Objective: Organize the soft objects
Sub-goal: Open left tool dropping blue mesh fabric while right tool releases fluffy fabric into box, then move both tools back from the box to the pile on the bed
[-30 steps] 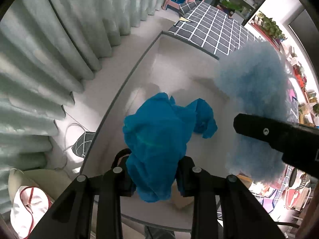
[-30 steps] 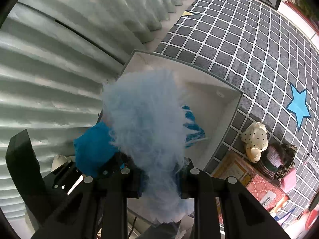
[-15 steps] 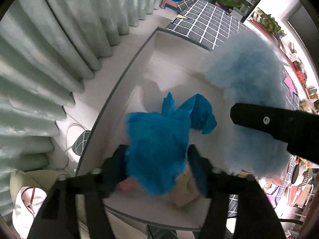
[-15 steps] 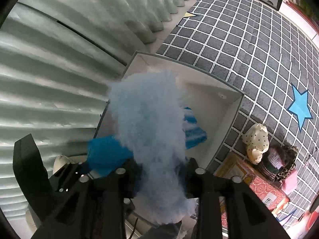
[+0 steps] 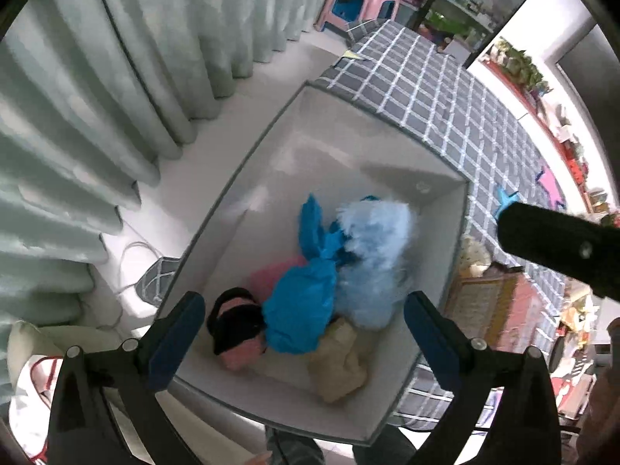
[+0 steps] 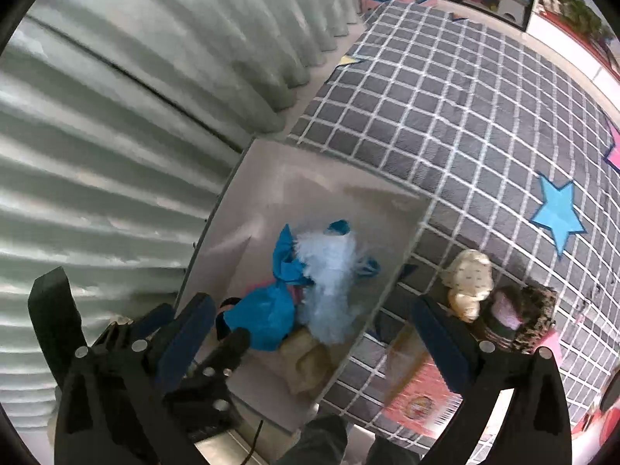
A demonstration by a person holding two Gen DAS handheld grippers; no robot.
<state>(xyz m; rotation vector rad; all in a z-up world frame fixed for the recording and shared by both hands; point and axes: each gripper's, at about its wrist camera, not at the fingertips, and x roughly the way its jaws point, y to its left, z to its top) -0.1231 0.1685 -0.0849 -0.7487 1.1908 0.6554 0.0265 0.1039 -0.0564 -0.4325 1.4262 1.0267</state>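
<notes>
A grey checked rug point(image 6: 484, 124) is seen beside a white bin point(image 5: 271, 147). In the bin, the fluffy pale-blue toy point(image 5: 376, 255) and bright blue cloth point(image 5: 302, 310) are found. Both the left gripper point(image 5: 302, 333) and right gripper point(image 6: 310, 333) are opening, nothing between them. A cream dotted hat point(image 6: 469, 283) is left outside.

Bright, even daylight fills both of my wrist views, strongest off the pale pleated curtain point(image 5: 116, 89) and the white floor beside it. Fisheye bending curves the grey checked rug point(image 6: 465, 124) and blackens the corners. Inside the white fabric storage box point(image 5: 271, 162) soft shadows fall on the walls. The fluffy pale-blue toy point(image 5: 372, 263) smears with motion blur; the edges go soft.
</notes>
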